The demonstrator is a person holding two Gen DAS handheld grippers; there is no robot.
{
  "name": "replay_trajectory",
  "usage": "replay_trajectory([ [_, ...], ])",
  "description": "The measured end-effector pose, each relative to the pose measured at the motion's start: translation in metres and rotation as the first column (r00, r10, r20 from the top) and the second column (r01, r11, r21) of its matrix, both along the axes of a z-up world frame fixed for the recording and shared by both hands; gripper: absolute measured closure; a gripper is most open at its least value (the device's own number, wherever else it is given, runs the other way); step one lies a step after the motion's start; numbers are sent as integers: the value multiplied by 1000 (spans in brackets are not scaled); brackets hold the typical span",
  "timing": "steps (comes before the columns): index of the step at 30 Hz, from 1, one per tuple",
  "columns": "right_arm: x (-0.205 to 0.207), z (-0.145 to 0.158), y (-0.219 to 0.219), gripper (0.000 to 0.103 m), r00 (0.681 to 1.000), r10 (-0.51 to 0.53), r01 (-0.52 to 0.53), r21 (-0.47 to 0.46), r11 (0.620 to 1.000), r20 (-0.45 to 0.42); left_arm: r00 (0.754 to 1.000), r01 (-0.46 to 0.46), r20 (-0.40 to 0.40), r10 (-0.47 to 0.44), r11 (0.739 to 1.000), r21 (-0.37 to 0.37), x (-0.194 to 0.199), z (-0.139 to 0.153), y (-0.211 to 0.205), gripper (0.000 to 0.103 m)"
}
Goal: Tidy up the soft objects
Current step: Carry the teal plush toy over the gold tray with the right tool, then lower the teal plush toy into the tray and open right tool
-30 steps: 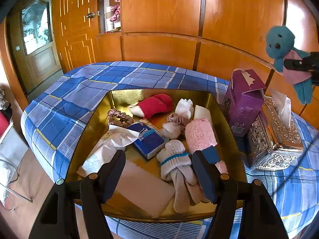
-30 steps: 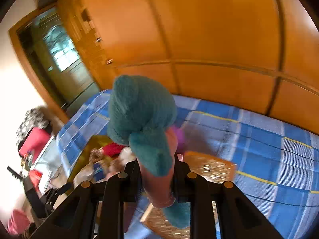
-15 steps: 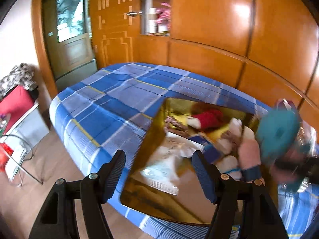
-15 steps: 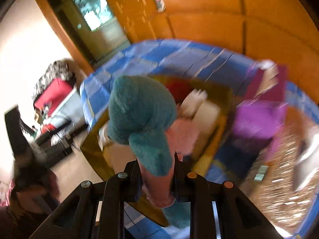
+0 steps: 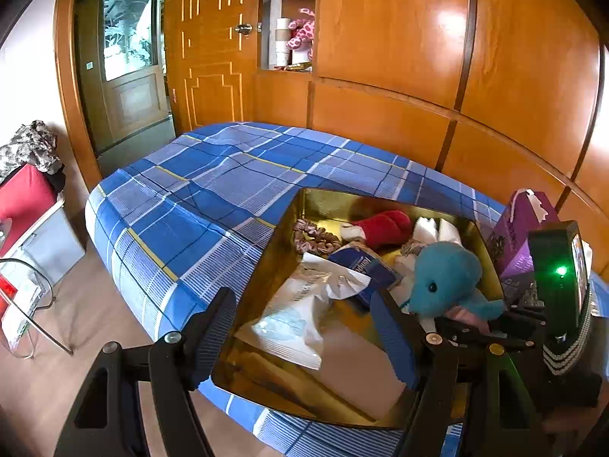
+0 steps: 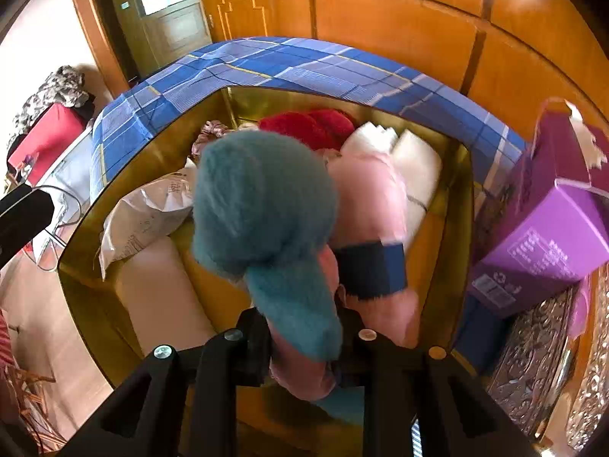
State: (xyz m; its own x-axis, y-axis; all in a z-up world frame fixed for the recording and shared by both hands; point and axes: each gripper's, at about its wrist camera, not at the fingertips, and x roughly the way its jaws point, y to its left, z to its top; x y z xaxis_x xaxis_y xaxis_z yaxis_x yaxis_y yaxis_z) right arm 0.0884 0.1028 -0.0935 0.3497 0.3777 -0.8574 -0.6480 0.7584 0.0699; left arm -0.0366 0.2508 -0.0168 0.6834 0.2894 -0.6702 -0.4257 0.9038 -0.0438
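Observation:
My right gripper point(image 6: 306, 339) is shut on a teal plush toy point(image 6: 262, 205) with a pink body and holds it over the gold tray point(image 6: 152, 148). The toy also shows in the left wrist view point(image 5: 445, 282), over the tray's right side point(image 5: 289, 213). My left gripper point(image 5: 304, 327) is open and empty above the tray's near left part. In the tray lie a red plush point(image 5: 384, 226), a scrunchie point(image 5: 314, 234), a white bag point(image 5: 304, 304), a blue packet point(image 5: 361, 266), a pink sock with a dark band point(image 6: 369, 228) and white cloths point(image 6: 396, 156).
The tray rests on a blue plaid bed point(image 5: 213, 205). A purple box point(image 6: 548, 224) and a silver ornate box point(image 6: 533, 350) stand right of the tray. Wooden panel walls are behind. A red case point(image 5: 23, 198) and bare floor are at left.
My right gripper has carried the teal toy from high at the right down over the tray. My left gripper has swung left and back toward the tray, still open.

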Motion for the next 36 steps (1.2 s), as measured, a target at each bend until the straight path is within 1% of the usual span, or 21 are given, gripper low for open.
replay_trajectory([
  [6,-11,5,-11,70,1000,-1,0,65,998,15,1000,8,-1,-8,1000,4,0,0,-6,25],
  [8,-15,8,-14,61,999,-16,13,83,996,35,1000,10,3,-10,1000,3,0,2,-7,23],
  [10,-20,14,-20,59,998,-28,23,96,995,55,1000,12,7,-12,1000,4,-1,4,-9,20],
  [12,-24,20,-24,59,996,-48,40,104,994,75,1000,16,11,-16,1000,7,-1,5,-12,18],
  [15,-33,32,-38,59,988,-86,70,129,989,130,1000,22,17,-22,1000,12,-2,7,-17,17],
  [16,-37,37,-43,59,984,-101,80,136,987,150,1000,23,19,-23,1000,13,-2,7,-19,15],
  [20,-47,51,-59,59,963,-160,129,151,980,219,999,43,24,-44,999,18,-2,9,-30,14],
  [28,-61,62,-96,59,908,-320,281,175,944,269,994,95,42,-97,995,43,-6,15,-60,6],
  [30,-63,62,-104,59,900,-339,299,176,938,274,993,105,47,-107,993,47,-6,16,-67,5],
  [34,-68,61,-116,59,884,-369,329,179,927,288,991,117,52,-120,992,57,-7,18,-79,0],
  [36,-71,61,-121,59,876,-379,338,179,924,300,991,122,50,-125,991,63,-7,18,-85,0],
])
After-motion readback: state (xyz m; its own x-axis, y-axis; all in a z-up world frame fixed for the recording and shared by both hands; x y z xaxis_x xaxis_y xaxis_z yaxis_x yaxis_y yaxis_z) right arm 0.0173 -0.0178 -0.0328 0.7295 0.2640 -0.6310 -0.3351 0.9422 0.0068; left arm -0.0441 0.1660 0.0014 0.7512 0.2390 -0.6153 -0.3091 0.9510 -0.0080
